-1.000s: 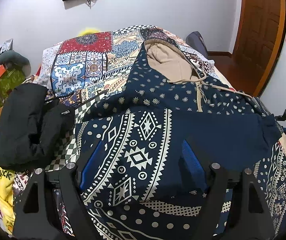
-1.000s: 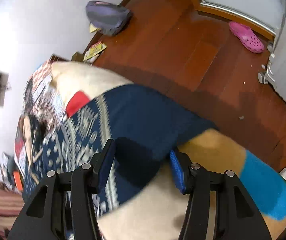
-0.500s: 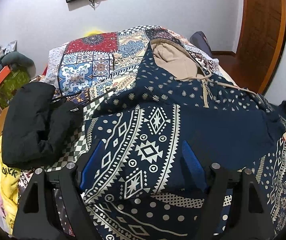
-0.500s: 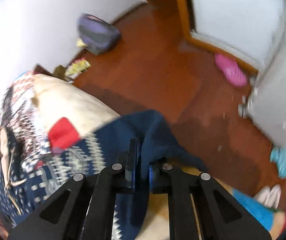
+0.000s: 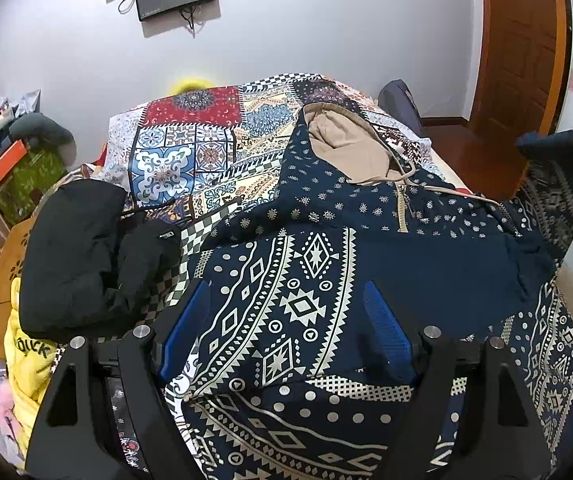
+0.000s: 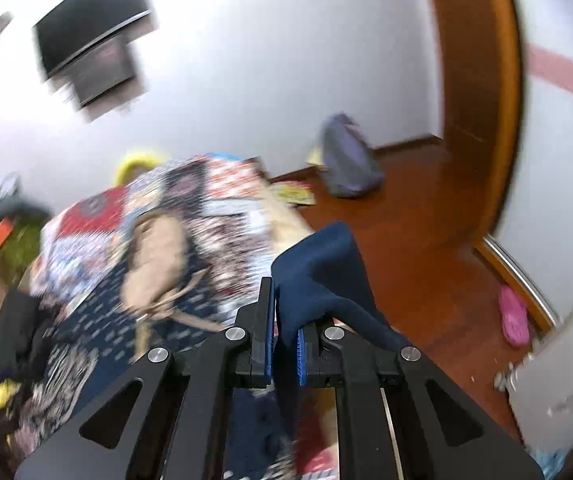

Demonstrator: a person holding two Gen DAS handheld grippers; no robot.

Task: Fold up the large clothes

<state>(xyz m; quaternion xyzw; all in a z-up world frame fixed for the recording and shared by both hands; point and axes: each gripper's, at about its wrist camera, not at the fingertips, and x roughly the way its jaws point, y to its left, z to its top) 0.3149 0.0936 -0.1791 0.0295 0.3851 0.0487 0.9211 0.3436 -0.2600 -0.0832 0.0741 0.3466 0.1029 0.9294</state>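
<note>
Lifting since 1 second ago, the right tongs (image 6: 285,316) now pinch the hoodie's (image 5: 326,264) cuff (image 6: 318,272) aloft for folding inward, while the left tongs (image 5: 286,320) hover spread.

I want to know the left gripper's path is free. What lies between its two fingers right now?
In the left wrist view, the open left gripper has only the patterned navy hoodie spread between its fingers, nothing else.

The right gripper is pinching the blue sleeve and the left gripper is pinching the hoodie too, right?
Not quite. The left gripper is open above the hoodie, pinching nothing, as the left wrist view shows. The right gripper is indeed shut on the blue sleeve.
</note>
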